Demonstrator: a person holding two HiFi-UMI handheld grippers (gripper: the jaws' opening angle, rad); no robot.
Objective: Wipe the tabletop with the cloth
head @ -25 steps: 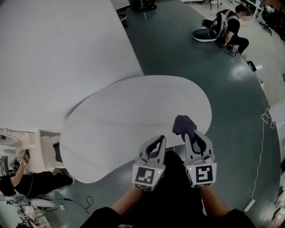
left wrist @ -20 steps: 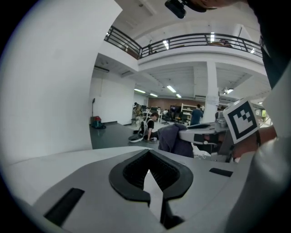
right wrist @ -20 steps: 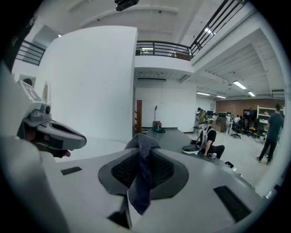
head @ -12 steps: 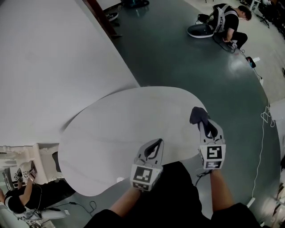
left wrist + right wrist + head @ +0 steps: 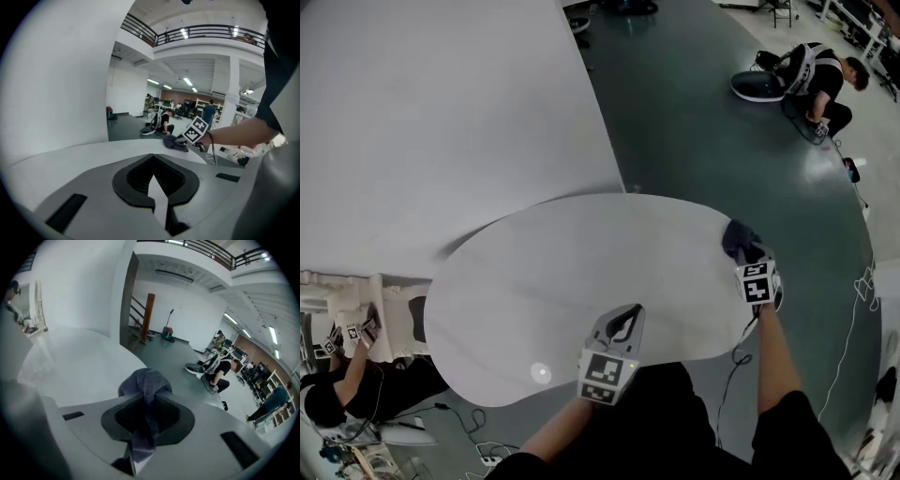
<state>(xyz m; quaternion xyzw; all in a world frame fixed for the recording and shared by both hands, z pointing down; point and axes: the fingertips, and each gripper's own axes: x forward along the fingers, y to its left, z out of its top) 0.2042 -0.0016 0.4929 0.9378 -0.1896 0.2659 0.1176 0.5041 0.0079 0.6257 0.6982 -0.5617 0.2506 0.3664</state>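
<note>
1. The step in hand looks like the start of a wiping stroke. The right gripper (image 5: 748, 253) is at the right rim of the white, smooth, kidney-shaped tabletop (image 5: 562, 272). Its jaws are clamped on a dark grey-blue, fuzzy cloth (image 5: 737, 238).
2. The cloth bulges as a wad ahead of the jaws, at the rim and seemingly on the surface. A limp tail runs back between the black ribbed pads (image 5: 168, 412).
3. To wipe well, the wad should be pressed down until it flattens, with the hard jaw tips kept off the tabletop. Long overlapping strokes from the right rim toward the left side would suit.
4. The left gripper (image 5: 628, 315) hangs over the tabletop's near edge with its jaws closed together on nothing. It is best held out of the stroke's path.
5. The tabletop has curved edges and no corners, so border strokes should follow the outline. A small glint by its near edge suggests a slick finish, so the cloth will probably slide easily.
6. The cloth is soft and nubby. Bunched as it is, little of it would touch, so spreading it helps.
7. Beyond the tabletop's far edge lies a glossy dark green floor (image 5: 694, 112).
</note>
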